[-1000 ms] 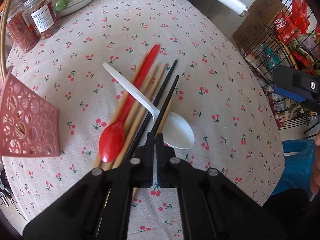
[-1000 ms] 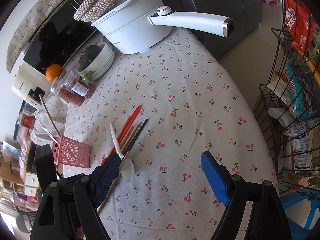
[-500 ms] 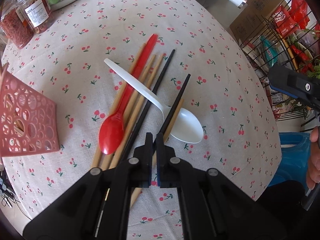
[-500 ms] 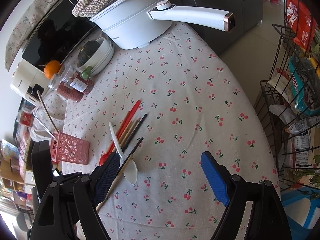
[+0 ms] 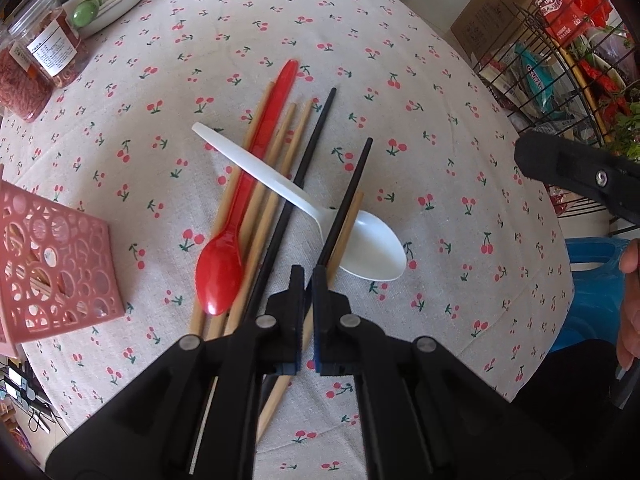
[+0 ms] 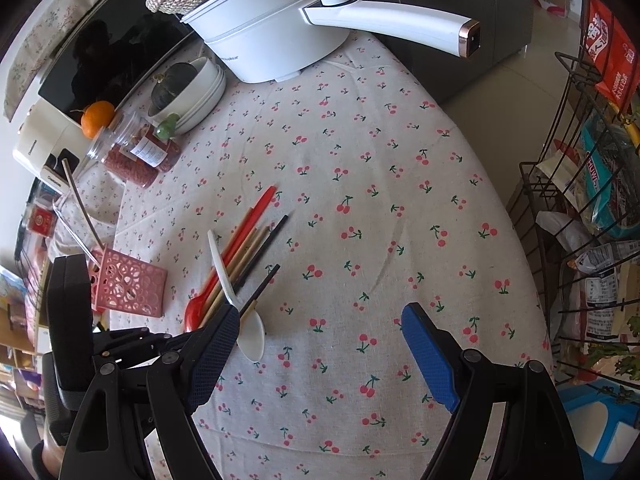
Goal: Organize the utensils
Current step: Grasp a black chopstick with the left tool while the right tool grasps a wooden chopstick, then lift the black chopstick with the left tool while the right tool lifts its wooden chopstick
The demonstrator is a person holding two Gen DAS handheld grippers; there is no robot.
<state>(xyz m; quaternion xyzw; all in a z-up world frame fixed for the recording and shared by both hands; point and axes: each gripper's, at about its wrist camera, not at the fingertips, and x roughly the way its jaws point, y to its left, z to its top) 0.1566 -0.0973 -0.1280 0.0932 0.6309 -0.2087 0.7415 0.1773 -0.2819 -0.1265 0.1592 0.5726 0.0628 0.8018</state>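
Note:
A pile of utensils lies on the cherry tablecloth: a red spoon (image 5: 240, 216), a white spoon (image 5: 304, 204), several wooden chopsticks (image 5: 280, 160) and a black chopstick (image 5: 300, 168). My left gripper (image 5: 307, 280) is shut on a second black chopstick (image 5: 348, 196), lifted and angled over the white spoon's bowl. A pink perforated holder (image 5: 52, 264) stands to the left. In the right wrist view the pile (image 6: 240, 264) and the holder (image 6: 128, 284) lie left of my right gripper (image 6: 320, 320), which is open and empty above the cloth.
A white pot (image 6: 272, 28) with a long handle, stacked bowls (image 6: 196, 96), jars (image 6: 136, 156) and an orange (image 6: 97, 118) stand at the table's far side. A wire rack (image 6: 580, 184) of packets stands off the right edge.
The held black chopstick has lifted away from the pile and swung right. The left gripper has drawn back slightly. The right gripper stays open, shifting only a little.

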